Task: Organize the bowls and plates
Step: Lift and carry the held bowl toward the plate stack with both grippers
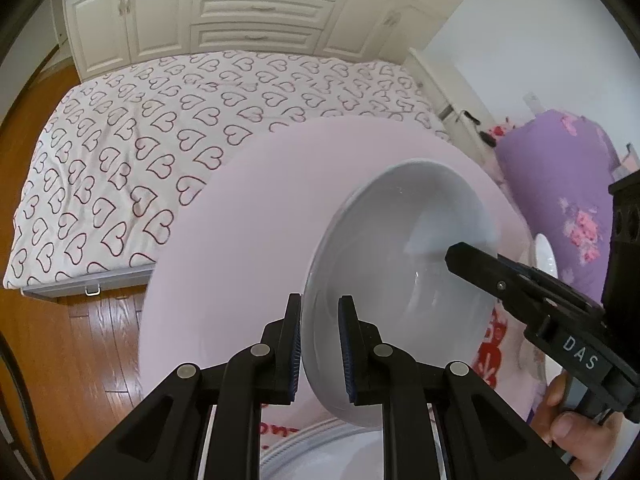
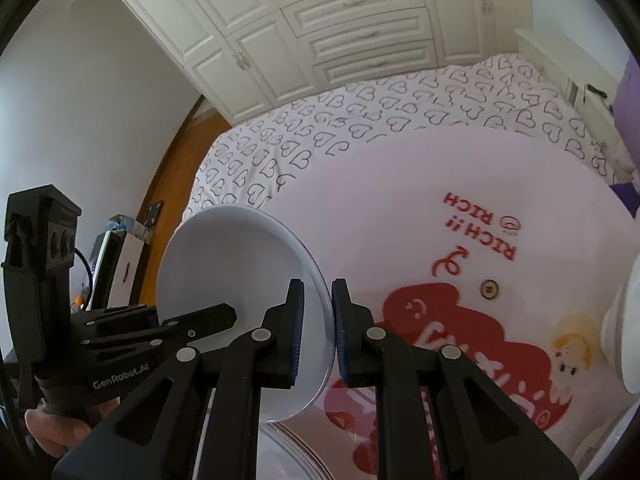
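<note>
Plate (image 2: 288, 452) below the bowl (image 2: 240, 280) is cut by the frame bottom. White dish (image 2: 624, 328), right of the bowl, is clipped at the edge. Counter (image 2: 400, 200) print is motion-blurred, partly unreadable.

Glossy dishware, matt plastic tools
Smooth glazed bowl (image 1: 400, 280); matt black plastic fingers (image 1: 294, 344); soft cloth bed (image 1: 160, 120); polished wooden floor (image 1: 100, 340).

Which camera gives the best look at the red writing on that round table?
The right wrist view: the red print reading RICH lies open on the round table, beside the white bowl. The left wrist view shows only scraps of red, mostly hidden behind the bowl.
</note>
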Demonstrator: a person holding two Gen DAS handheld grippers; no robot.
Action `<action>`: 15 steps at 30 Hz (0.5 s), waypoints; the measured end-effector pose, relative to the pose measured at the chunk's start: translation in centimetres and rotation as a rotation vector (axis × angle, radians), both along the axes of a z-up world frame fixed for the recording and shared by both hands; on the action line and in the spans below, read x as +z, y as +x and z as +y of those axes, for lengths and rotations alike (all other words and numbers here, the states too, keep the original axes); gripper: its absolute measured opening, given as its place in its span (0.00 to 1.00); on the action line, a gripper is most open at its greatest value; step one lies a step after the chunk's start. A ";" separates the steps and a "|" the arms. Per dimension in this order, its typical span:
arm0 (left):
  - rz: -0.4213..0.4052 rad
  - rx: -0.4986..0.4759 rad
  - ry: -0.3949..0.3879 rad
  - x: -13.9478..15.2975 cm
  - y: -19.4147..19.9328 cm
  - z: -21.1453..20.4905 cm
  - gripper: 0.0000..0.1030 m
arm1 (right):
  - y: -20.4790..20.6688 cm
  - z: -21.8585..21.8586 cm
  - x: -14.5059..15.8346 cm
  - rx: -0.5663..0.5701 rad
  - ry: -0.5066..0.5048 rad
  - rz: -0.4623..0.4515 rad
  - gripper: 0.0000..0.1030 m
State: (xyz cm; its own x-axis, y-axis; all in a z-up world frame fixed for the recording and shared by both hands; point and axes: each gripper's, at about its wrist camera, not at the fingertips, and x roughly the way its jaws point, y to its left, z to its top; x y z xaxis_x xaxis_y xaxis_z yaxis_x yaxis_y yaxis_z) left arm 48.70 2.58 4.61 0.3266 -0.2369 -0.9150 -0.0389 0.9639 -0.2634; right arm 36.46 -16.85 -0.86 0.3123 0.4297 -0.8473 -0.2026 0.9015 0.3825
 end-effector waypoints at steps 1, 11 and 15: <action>0.005 0.001 0.005 0.0 0.3 -0.2 0.11 | 0.3 0.2 -0.3 0.001 -0.001 0.007 0.14; 0.068 0.035 0.021 -2.0 3.4 -0.6 0.12 | 2.2 1.5 -3.4 0.015 0.002 0.088 0.14; 0.070 0.038 0.032 -2.7 4.5 -1.0 0.12 | 2.5 1.7 -4.0 0.017 -0.005 0.098 0.14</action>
